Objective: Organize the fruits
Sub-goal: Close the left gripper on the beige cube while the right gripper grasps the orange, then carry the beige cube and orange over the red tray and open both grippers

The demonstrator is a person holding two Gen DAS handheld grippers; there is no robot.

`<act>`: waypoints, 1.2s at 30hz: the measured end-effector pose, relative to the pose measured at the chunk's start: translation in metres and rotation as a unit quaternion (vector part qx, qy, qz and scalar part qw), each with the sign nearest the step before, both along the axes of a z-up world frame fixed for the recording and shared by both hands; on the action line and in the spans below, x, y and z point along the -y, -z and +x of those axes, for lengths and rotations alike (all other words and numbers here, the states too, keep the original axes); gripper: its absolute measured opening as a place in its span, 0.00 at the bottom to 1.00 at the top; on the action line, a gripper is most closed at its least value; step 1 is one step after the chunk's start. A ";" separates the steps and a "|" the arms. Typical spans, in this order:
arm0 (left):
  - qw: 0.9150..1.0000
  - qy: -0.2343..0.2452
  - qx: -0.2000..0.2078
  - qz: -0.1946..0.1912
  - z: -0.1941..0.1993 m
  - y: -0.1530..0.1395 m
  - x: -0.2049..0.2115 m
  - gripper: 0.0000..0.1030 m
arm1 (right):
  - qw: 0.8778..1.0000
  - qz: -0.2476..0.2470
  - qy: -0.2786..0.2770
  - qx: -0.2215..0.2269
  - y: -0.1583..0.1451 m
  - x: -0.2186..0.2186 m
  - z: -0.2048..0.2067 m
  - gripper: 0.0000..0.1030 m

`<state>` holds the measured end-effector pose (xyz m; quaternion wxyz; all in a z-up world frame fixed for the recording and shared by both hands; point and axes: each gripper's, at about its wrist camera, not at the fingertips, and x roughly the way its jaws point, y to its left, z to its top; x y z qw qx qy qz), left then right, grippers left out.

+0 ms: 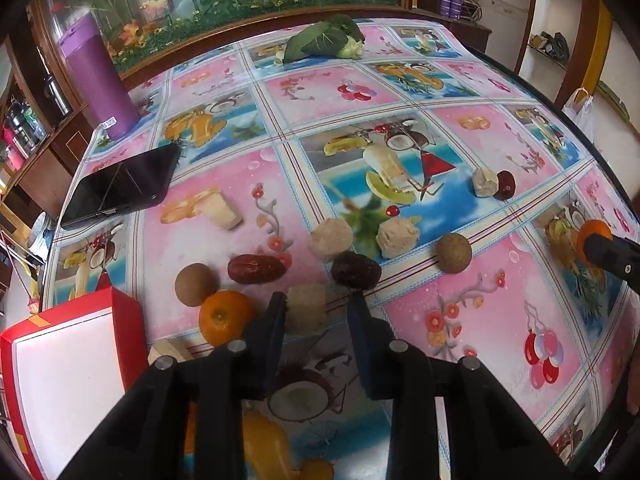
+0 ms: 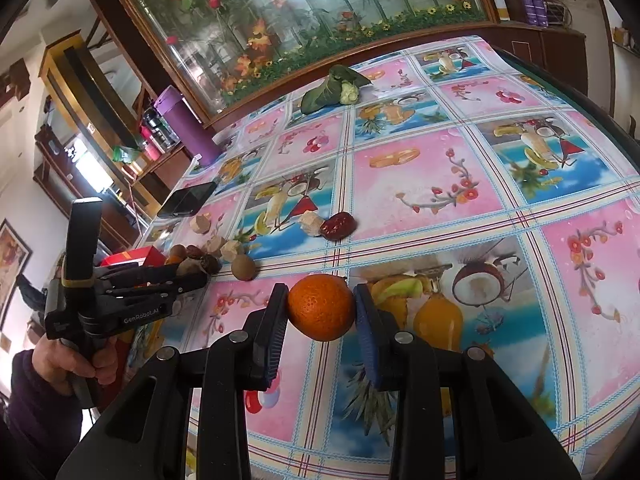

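Gripping a small orange [image 2: 321,306], the right gripper [image 2: 321,308] is seen clenched on it, pads pressed to both sides, held just above the tablecloth [image 2: 440,184]. The left gripper [image 1: 317,312] is lowered over a pale beige chunk [image 1: 306,309]; the chunk is framed between the jaws, left pad touching, a gap visible on the right, so no firm grasp can be confirmed. Relative to that chunk: a second orange [image 1: 226,316] is placed just left, a red date [image 1: 256,268] up-left, a dark date [image 1: 356,270] up-right, a brown round fruit [image 1: 454,258] further right. A red box [image 1: 64,380] is set at far left.
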<state>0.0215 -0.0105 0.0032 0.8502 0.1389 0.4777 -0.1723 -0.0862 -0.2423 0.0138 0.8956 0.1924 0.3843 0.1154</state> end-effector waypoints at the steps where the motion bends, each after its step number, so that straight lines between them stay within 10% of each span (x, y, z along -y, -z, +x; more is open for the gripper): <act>1: 1.000 -0.001 0.000 -0.004 0.000 0.000 0.000 0.29 | 1.000 -0.001 0.000 -0.001 0.001 0.000 0.000 0.31; 10: 0.999 -0.019 0.008 -0.041 -0.011 -0.006 -0.005 0.21 | 0.999 -0.027 0.003 0.019 -0.003 -0.006 -0.003 0.31; 19: 0.990 -0.056 0.104 -0.079 -0.091 -0.066 -0.057 0.21 | 0.998 -0.024 -0.035 0.038 -0.010 -0.031 -0.006 0.31; 36: 0.964 -0.237 0.109 -0.044 -0.138 -0.034 -0.224 0.21 | 0.959 -0.044 -0.277 0.033 -0.031 -0.292 0.000 0.30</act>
